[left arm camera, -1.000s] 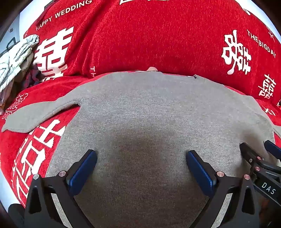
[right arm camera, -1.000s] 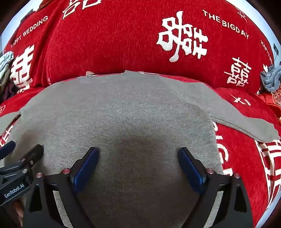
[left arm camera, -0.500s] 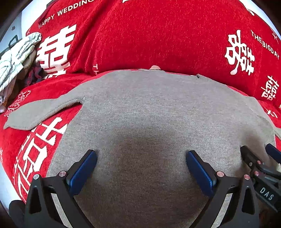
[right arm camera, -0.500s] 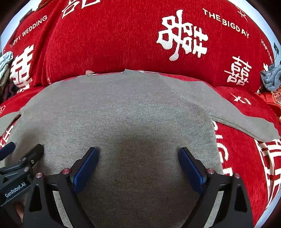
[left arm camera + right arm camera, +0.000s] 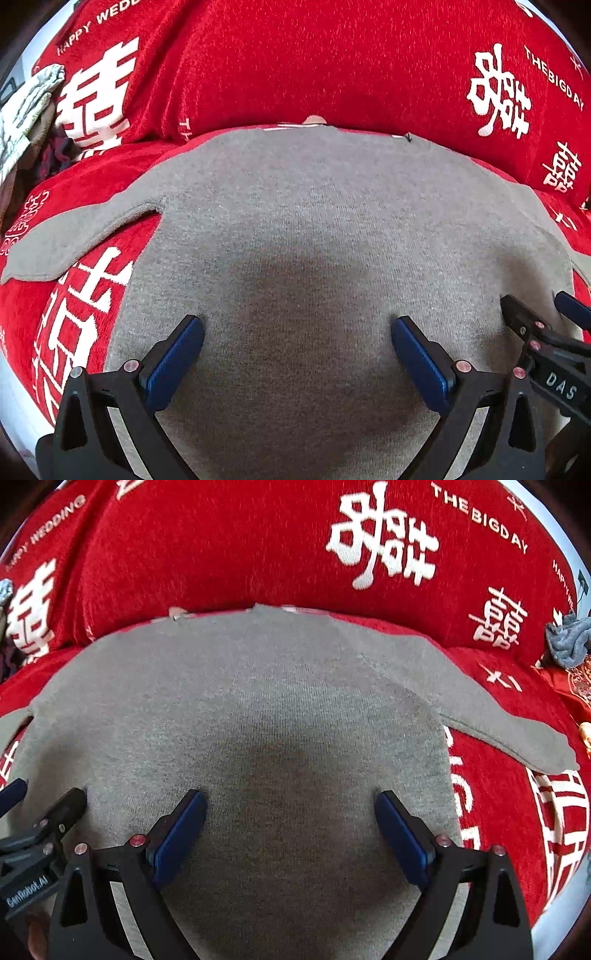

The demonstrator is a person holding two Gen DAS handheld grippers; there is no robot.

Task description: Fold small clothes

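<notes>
A grey knit sweater [image 5: 303, 221] lies flat on a red sofa seat, its body spread wide; it also shows in the right wrist view [image 5: 258, 701]. One sleeve [image 5: 74, 236] stretches left, the other sleeve [image 5: 498, 716] stretches right. My left gripper [image 5: 295, 332] is open and empty, its blue pads low over the sweater's lower body. My right gripper [image 5: 290, 808] is open and empty, likewise over the lower body, just right of the left one. Each gripper's fingers show at the edge of the other's view.
The red sofa backrest [image 5: 332, 55] with white characters rises right behind the sweater. A pile of pale clothes [image 5: 26, 107] lies at the far left. A grey-blue cloth [image 5: 569, 638] and a red patterned item [image 5: 576, 679] lie at the far right.
Both grippers have moved slightly lower and closer over the sweater; the view has shifted a little. Both stay open. The sweater has not moved.
</notes>
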